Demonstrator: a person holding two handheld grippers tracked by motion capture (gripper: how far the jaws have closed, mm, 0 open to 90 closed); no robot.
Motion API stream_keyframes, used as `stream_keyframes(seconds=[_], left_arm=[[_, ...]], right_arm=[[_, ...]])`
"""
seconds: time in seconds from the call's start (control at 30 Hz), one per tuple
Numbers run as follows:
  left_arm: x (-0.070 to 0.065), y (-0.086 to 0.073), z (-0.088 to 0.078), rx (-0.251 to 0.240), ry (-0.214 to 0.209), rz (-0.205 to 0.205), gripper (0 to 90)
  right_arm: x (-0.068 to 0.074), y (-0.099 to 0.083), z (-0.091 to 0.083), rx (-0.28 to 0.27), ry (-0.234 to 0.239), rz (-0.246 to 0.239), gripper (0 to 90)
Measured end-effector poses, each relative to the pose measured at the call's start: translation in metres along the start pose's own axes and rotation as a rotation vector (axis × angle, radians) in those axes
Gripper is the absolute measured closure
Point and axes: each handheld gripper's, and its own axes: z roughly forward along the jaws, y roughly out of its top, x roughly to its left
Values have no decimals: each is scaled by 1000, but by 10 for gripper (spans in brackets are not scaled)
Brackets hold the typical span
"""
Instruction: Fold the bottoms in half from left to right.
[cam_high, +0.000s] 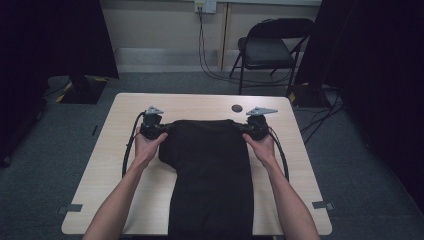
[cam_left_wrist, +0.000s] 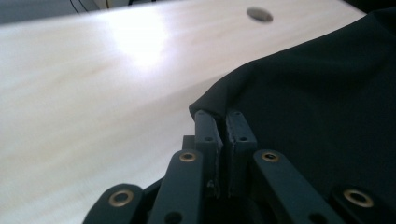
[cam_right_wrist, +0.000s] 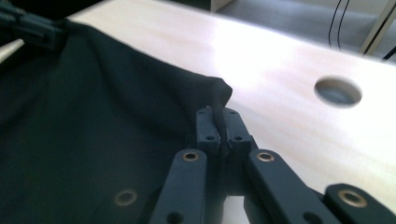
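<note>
While the black garment (cam_high: 210, 170) lies lengthwise on the desk (cam_high: 125, 210), its far corners should rise evenly so the cloth stays taut between them. The left hand-held gripper (cam_left_wrist: 218, 125) and right hand-held gripper (cam_right_wrist: 218, 122) each clamp one corner, jaws nearly closed.

Left tongs (cam_high: 159, 126) clamped; right tongs (cam_high: 243, 127) clamped; forearms extended forward.

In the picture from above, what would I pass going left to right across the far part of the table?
Left gripper pinching one corner of the black garment → round hole in the table → right gripper pinching the other corner.
</note>
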Motion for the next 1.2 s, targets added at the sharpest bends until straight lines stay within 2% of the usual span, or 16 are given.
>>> stream_keyframes(seconds=[0.07, 0.23, 0.3, 0.37, 0.43, 0.57, 0.63, 0.7, 0.73, 0.8, 0.93, 0.97, 1.0, 1.03, 1.13, 1.2], left_arm=[[1, 7, -1, -7, 14, 6, 859], [6, 21, -4, -35, 2, -4, 860], [6, 24, -4, -42, -1, 2, 860], [6, 26, -4, -38, 3, 16, 860], [8, 30, -5, -48, -1, 12, 860], [10, 46, -8, -71, 6, 16, 860], [10, 57, -11, -71, 28, 38, 860], [11, 64, -16, -116, 13, 11, 860], [11, 67, -17, -126, 19, 7, 860], [11, 71, -19, -124, 34, 33, 860], [10, 66, -20, -138, 25, 29, 859], [9, 63, -21, -147, 9, 28, 860], [7, 59, -22, -167, -31, 1, 860], [5, 54, -23, -181, -56, -8, 860], [-9, 43, -26, -168, -74, 58, 860], [-15, 37, -31, -180, -88, 68, 860]], right_arm=[[2, 11, -1, -23, 9, -4, 885], [6, 31, 2, -52, -4, -22, 886], [6, 36, 2, -63, 1, -9, 887], [7, 40, 3, -67, -4, -19, 887], [7, 44, 4, -73, -10, -29, 887], [4, 56, 4, -79, -26, -34, 887], [3, 66, 2, -70, -37, -49, 888], [0, 76, -3, -97, -44, -37, 887], [-2, 80, -6, -112, -41, -25, 887], [-5, 88, -9, -114, -62, -27, 887], [-8, 88, -15, -130, -58, -21, 887], [-9, 85, -15, -127, -57, -22, 888], [-9, 81, -16, -123, -55, -20, 887], [-9, 77, -18, -129, -46, -14, 887], [-6, 64, -24, -132, -27, -13, 887], [-3, 57, -31, -135, -6, -28, 887]])
